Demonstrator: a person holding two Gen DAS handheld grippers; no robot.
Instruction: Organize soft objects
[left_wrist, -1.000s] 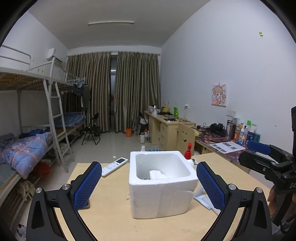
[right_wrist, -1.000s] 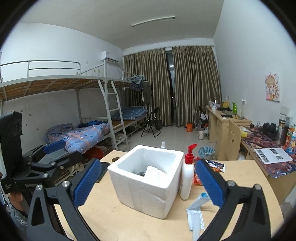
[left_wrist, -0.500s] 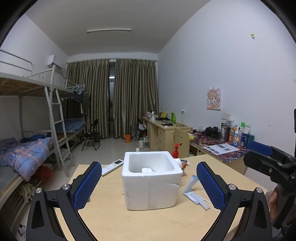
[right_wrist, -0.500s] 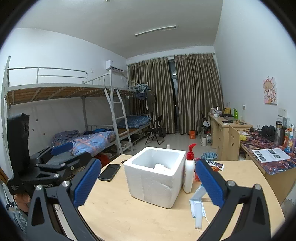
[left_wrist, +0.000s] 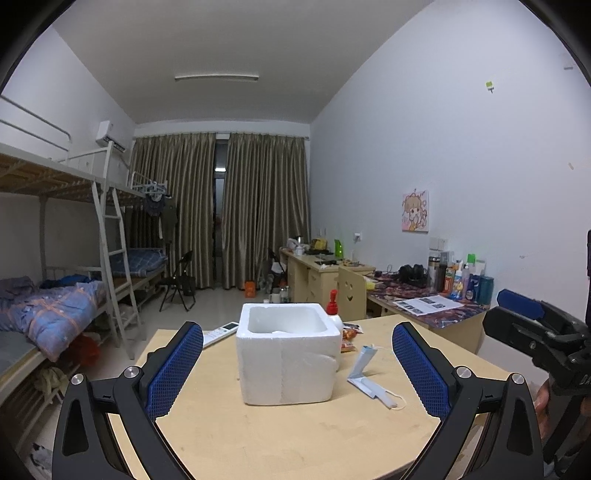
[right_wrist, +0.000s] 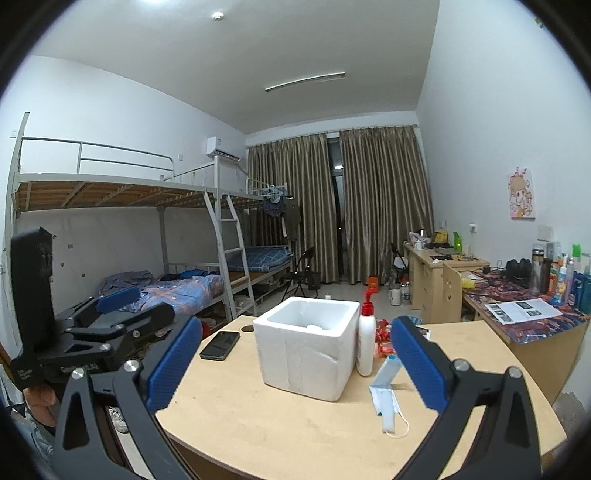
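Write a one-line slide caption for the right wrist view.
Open right gripper faces a white foam box on a wooden table, pump bottle and face mask beside it.

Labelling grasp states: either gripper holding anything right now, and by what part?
Nothing held. Left gripper and right gripper are both open and empty, back from the foam box; face mask lies on the table.

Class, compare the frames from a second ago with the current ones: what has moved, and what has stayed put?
Both grippers have drawn back from the foam box, which now looks smaller in each view. The left gripper and right gripper remain open and empty; nothing was grasped or released. The box, face mask, pump bottle and phone stayed in place on the table.
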